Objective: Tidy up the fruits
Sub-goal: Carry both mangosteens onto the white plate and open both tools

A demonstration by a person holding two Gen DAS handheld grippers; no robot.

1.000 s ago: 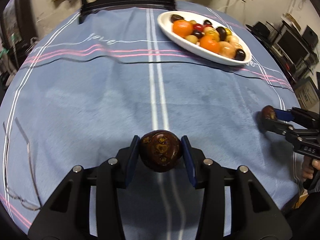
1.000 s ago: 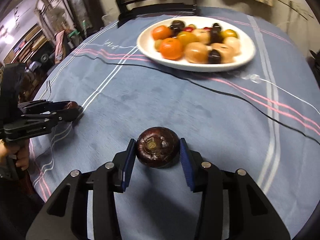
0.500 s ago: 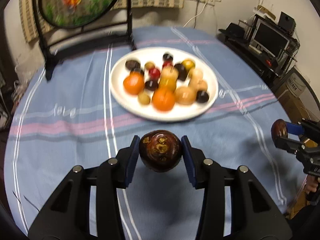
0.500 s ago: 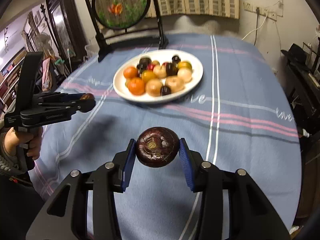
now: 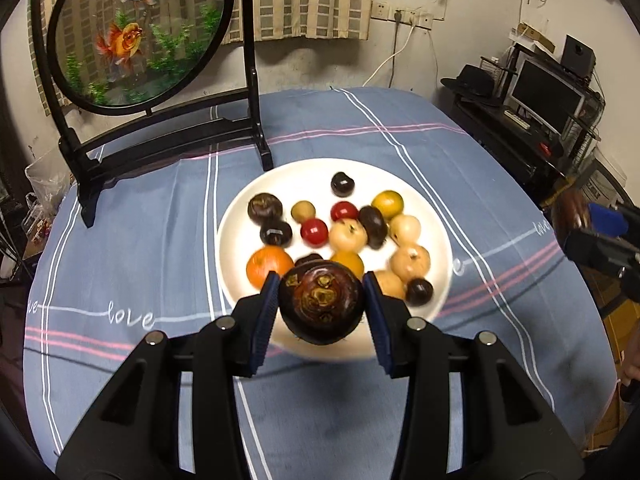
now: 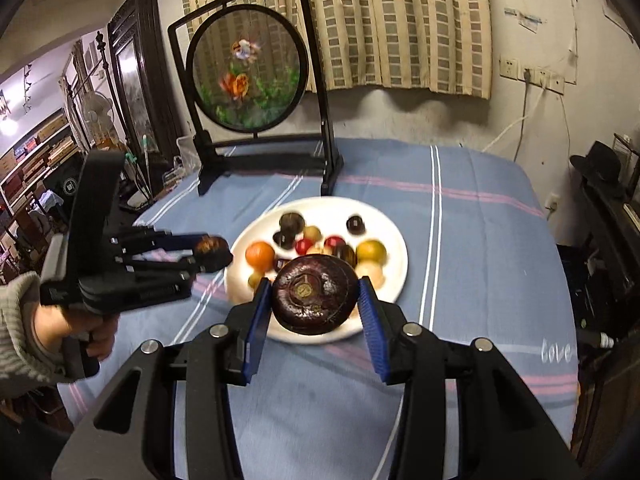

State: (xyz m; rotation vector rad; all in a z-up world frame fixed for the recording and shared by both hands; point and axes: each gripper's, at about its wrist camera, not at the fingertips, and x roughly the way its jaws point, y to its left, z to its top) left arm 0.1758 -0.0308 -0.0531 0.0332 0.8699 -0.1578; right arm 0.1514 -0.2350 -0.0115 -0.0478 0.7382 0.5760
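My left gripper point(image 5: 322, 308) is shut on a dark brown mangosteen point(image 5: 320, 300) and holds it in the air above the near rim of the white plate point(image 5: 240, 248). My right gripper point(image 6: 314, 304) is shut on a second dark mangosteen point(image 6: 314, 298), also raised over the near side of the plate point(image 6: 394, 276). The plate holds several fruits: oranges, red, yellow, tan and dark ones. The left gripper shows in the right wrist view point(image 6: 210, 254), left of the plate. The right gripper shows at the right edge of the left wrist view point(image 5: 576, 216).
The plate lies on a blue striped tablecloth point(image 5: 140, 220). A black stand with a round goldfish screen point(image 5: 136, 32) rises behind the plate at the table's far left. Shelves, a monitor point(image 5: 548, 92) and cables stand beyond the table's right edge.
Both grippers have risen and moved forward with their mangosteens, from low over the cloth to above the plate's near side. The plate now lies directly below and ahead.
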